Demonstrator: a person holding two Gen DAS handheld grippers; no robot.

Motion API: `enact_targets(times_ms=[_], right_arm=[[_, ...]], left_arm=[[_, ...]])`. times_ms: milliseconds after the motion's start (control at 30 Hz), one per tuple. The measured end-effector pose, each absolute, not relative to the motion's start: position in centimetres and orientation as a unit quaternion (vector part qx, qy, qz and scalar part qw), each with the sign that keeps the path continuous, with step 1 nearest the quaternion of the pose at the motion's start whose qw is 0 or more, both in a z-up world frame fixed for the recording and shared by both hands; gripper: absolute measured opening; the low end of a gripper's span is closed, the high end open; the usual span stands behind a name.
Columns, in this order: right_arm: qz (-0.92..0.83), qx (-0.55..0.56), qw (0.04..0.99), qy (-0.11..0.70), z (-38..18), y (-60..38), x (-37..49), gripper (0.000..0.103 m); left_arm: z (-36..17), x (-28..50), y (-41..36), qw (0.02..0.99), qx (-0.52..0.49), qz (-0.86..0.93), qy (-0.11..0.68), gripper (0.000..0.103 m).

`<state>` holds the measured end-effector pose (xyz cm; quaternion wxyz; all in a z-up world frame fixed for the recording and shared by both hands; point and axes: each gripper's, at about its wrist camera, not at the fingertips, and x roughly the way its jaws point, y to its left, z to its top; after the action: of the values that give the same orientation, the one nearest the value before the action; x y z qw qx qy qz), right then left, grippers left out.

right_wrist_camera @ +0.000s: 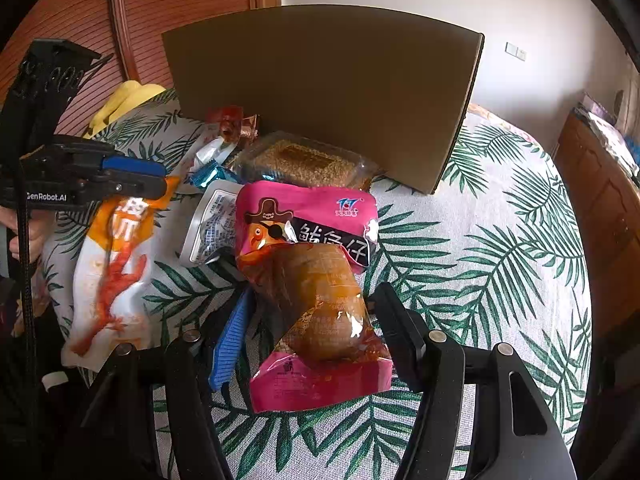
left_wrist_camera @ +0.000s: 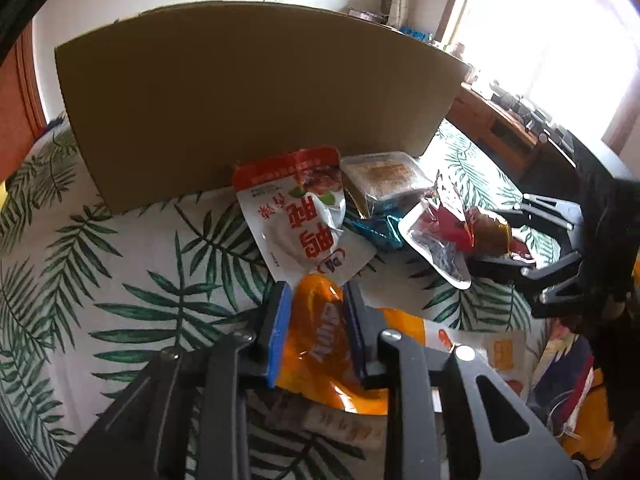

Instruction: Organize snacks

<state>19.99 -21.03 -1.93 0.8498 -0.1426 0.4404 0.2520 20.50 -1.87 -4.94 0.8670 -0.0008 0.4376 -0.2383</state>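
Clearly, the left gripper (left_wrist_camera: 318, 320) is clamped on the orange pouch (left_wrist_camera: 320, 344): its blue pads press the pouch's top end from both sides, and the right wrist view shows the same pinch, with the pouch (right_wrist_camera: 116, 264) hanging below the fingers, its white lower part printed with a red claw. A hand (right_wrist_camera: 28, 236) grips that tool's handle at the left edge of that view.

The right gripper (right_wrist_camera: 310, 312) stands agape around the pink pouch (right_wrist_camera: 308, 280), which lies flat on the leaf-print cloth (right_wrist_camera: 480, 264). Its blue pad sits just left of the pouch and its black finger just right of it; neither visibly presses the wrapper.

Beyond the pink pouch lie a clear tray of crumbly cake (right_wrist_camera: 304, 160), a silver sachet (right_wrist_camera: 212, 228), a blue wrapper (right_wrist_camera: 210, 174) and a small red packet (right_wrist_camera: 230, 120). From the left wrist, a white and red pouch (left_wrist_camera: 304, 216) lies just beyond the orange one, its top leaning on the cardboard box (left_wrist_camera: 248, 96).

The box stands upright toward the cloth's far edge, its plain brown side facing both cameras. A yellow thing (right_wrist_camera: 124, 100) rests by the cloth's far left edge, beside the box.
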Motion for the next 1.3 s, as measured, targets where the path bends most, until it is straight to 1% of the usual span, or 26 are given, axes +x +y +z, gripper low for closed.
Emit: enact_targets(times_ms=[200, 433, 600, 700, 733, 833, 867, 900, 933, 967, 1000, 1067, 1200, 1300], right_arm=[[0.252, -0.142, 0.850, 0.440, -1.9, -21.0, 20.0, 0.064], [0.252, -0.142, 0.850, 0.440, -1.9, -21.0, 20.0, 0.064], [0.252, -0.142, 0.850, 0.440, -1.9, -21.0, 20.0, 0.064], [0.252, -0.142, 0.850, 0.440, -1.9, -21.0, 20.0, 0.064], [0.252, -0.143, 0.850, 0.440, -1.9, -21.0, 20.0, 0.064], [0.252, -0.142, 0.850, 0.440, -1.9, -21.1, 20.0, 0.064], [0.252, -0.142, 0.850, 0.440, -1.9, -21.1, 20.0, 0.064], [0.252, -0.143, 0.850, 0.440, -1.9, -21.1, 20.0, 0.064], [0.252, -0.143, 0.850, 0.440, -2.0, -21.1, 20.0, 0.064], [0.252, -0.142, 0.850, 0.440, -2.0, -21.1, 20.1, 0.064], [0.252, -0.143, 0.850, 0.440, -2.0, -21.1, 20.0, 0.064], [0.252, -0.142, 0.850, 0.440, -2.0, -21.1, 20.0, 0.064], [0.252, -0.142, 0.850, 0.440, -2.0, -21.1, 20.0, 0.064], [0.252, -0.143, 0.850, 0.440, -1.9, -21.1, 20.0, 0.064]], left_arm=[[-5.0, 20.2, -1.1, 0.871, -0.007, -0.236, 0.432, 0.023], [-2.8, 20.3, 1.0, 0.889, -0.017, -0.220, 0.402, 0.019], [-1.3, 21.7, 2.9, 0.900, -0.003, -0.197, 0.390, 0.015], [-2.0, 23.1, 4.2, 0.899, 0.008, -0.174, 0.402, 0.014], [-2.3, 23.4, 4.5, 0.897, 0.010, -0.171, 0.406, 0.011], [-2.8, 23.6, 5.3, 0.897, 0.015, -0.162, 0.411, 0.011], [-3.0, 23.7, 5.9, 0.896, 0.012, -0.163, 0.414, 0.015], [-3.1, 23.6, 5.9, 0.895, 0.008, -0.163, 0.415, 0.015], [-3.1, 23.4, 6.0, 0.895, 0.003, -0.165, 0.414, 0.021], [-3.1, 23.2, 6.1, 0.894, -0.004, -0.172, 0.414, 0.031], [-3.2, 23.0, 5.8, 0.893, -0.008, -0.176, 0.415, 0.035], [-3.3, 22.3, 5.6, 0.892, -0.012, -0.177, 0.416, 0.048], [-2.9, 20.5, 5.7, 0.899, -0.033, -0.164, 0.405, 0.048], [-2.9, 18.8, 6.4, 0.899, -0.077, -0.160, 0.400, 0.048]])
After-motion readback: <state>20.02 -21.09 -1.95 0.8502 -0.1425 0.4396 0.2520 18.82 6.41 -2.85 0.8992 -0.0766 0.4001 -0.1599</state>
